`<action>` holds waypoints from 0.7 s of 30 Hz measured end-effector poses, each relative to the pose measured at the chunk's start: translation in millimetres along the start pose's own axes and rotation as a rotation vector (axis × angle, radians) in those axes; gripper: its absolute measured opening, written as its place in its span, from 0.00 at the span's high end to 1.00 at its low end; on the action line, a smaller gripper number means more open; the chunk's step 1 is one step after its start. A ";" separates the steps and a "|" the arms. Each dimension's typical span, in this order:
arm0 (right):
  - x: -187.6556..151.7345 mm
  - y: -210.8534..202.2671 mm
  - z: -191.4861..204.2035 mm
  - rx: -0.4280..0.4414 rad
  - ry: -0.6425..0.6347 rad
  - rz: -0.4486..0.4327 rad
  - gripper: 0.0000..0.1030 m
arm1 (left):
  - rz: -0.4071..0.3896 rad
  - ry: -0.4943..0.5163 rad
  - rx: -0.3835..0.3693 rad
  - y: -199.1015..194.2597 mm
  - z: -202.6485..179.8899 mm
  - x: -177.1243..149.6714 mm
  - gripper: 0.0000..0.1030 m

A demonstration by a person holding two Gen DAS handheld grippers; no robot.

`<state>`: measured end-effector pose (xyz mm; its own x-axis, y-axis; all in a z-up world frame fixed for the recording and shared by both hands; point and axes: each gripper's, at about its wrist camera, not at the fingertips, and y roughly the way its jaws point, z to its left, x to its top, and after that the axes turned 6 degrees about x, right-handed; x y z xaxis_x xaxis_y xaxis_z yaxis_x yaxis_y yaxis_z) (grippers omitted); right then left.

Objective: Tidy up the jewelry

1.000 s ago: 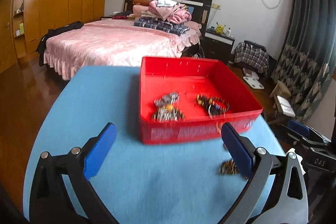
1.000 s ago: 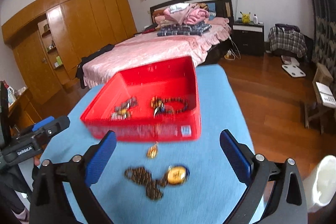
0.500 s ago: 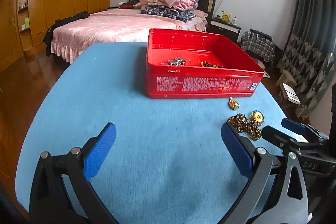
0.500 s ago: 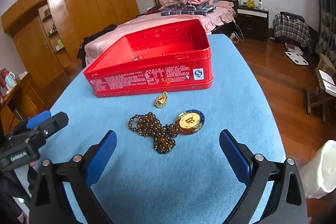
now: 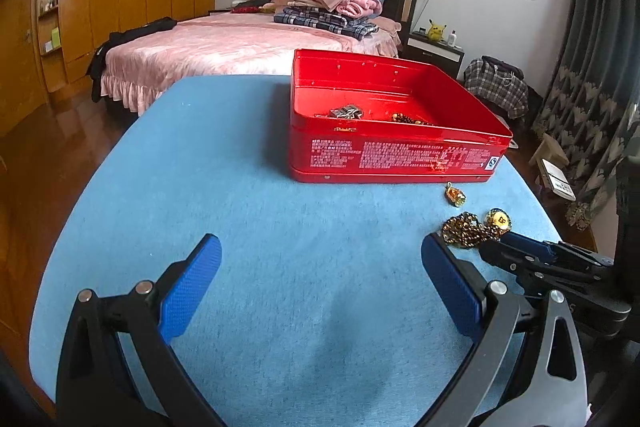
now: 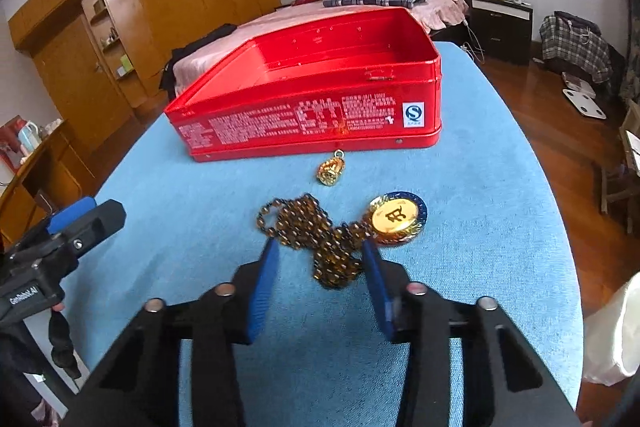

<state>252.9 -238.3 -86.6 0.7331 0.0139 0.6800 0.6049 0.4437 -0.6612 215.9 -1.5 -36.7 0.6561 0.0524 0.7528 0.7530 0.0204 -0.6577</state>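
A red tin box [image 5: 396, 151] [image 6: 304, 99] stands on the blue table and holds some jewelry [image 5: 348, 113]. In front of it lie a small gold pendant [image 6: 331, 171] [image 5: 455, 194] and a brown bead necklace [image 6: 316, 231] [image 5: 466, 229] with a gold medallion [image 6: 396, 217] [image 5: 498, 219]. My right gripper [image 6: 320, 261] is low over the table, its jaws half closed on either side of the bead pile. My left gripper [image 5: 318, 267] is wide open and empty over bare cloth, left of the necklace.
The round table has a blue cloth [image 5: 240, 211] with edges close on every side. A pink bed [image 5: 224, 47] with folded clothes stands behind, wooden wardrobes to the left, a nightstand [image 6: 502, 27] and bags on the floor to the right.
Both grippers have drawn back and lowered from over the box. My right gripper has narrowed its jaws and moved forward around the bead necklace. My left gripper stays wide open.
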 end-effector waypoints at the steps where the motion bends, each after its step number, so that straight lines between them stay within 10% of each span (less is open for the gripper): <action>1: -0.3 -0.2 0.5 0.006 -0.012 0.002 0.76 | 0.001 0.000 -0.001 0.3 0.0 -0.3 0.06; 9: -2.3 -14.2 -10.1 0.006 -0.021 -0.002 0.94 | 0.011 0.001 -0.006 3.5 -2.5 -2.0 0.06; 15: -6.0 -23.4 -26.4 -0.093 -0.021 0.019 0.94 | 0.015 0.006 -0.016 3.4 -5.5 -3.3 0.06; 21: -3.9 -25.4 -14.1 -0.006 -0.035 0.002 0.78 | 0.016 0.010 -0.017 3.8 -8.5 -4.1 0.06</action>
<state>239.0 -262.2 -77.0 0.7228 0.0459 0.6895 0.6058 0.4381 -0.6642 216.5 -10.2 -42.1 0.6685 0.0429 0.7425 0.7431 0.0027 -0.6692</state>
